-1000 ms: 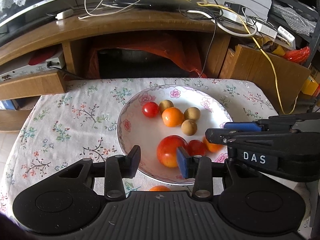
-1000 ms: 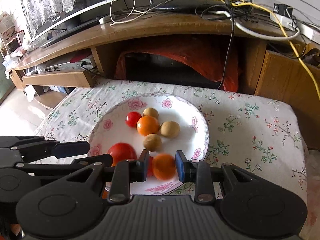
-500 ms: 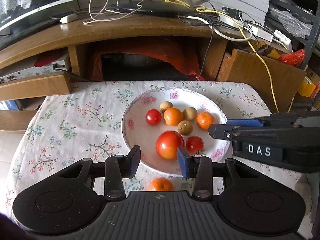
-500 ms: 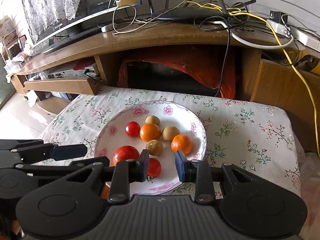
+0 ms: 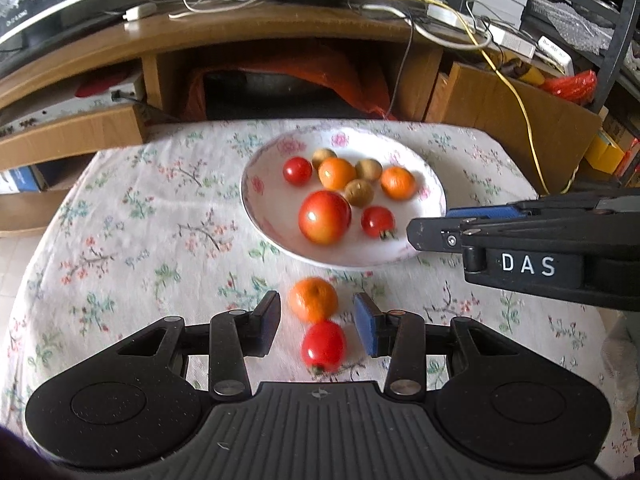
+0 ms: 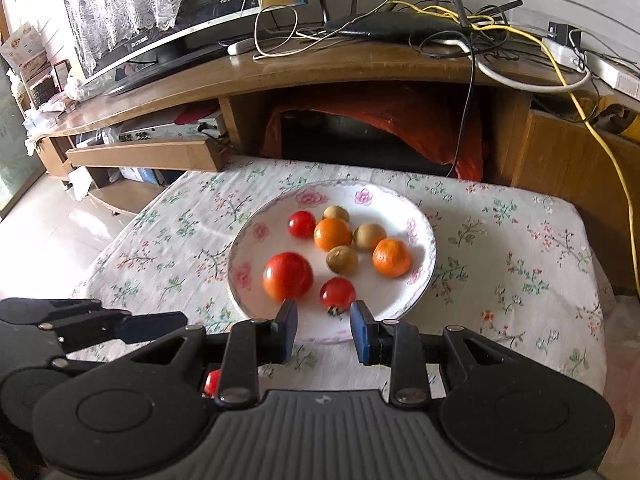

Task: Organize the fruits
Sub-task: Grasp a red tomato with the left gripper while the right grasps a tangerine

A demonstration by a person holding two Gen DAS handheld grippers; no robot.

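Observation:
A white floral plate [image 5: 272,236] [image 6: 424,240] on the flowered tablecloth holds a big tomato [image 5: 325,217] [image 6: 288,275], two small tomatoes, two oranges and three brown fruits. On the cloth in front of the plate lie an orange [image 5: 313,299] and a small tomato [image 5: 323,345]. My left gripper [image 5: 317,322] is open and empty, its fingers either side of these two fruits. My right gripper [image 6: 323,331] is open and empty at the plate's near rim; it also shows in the left wrist view [image 5: 436,226]. The left gripper shows in the right wrist view [image 6: 152,326].
A wooden TV stand [image 6: 320,76] with cables, a router and a TV stands behind the table. An orange bag [image 5: 320,76] fills its lower opening. A wooden box [image 5: 72,136] juts out at the left. The table edge drops off to the floor at the left.
Both grippers have pulled back from the plate. The right gripper let go of an orange, which now lies in the plate. An orange and a small tomato on the cloth have come into view.

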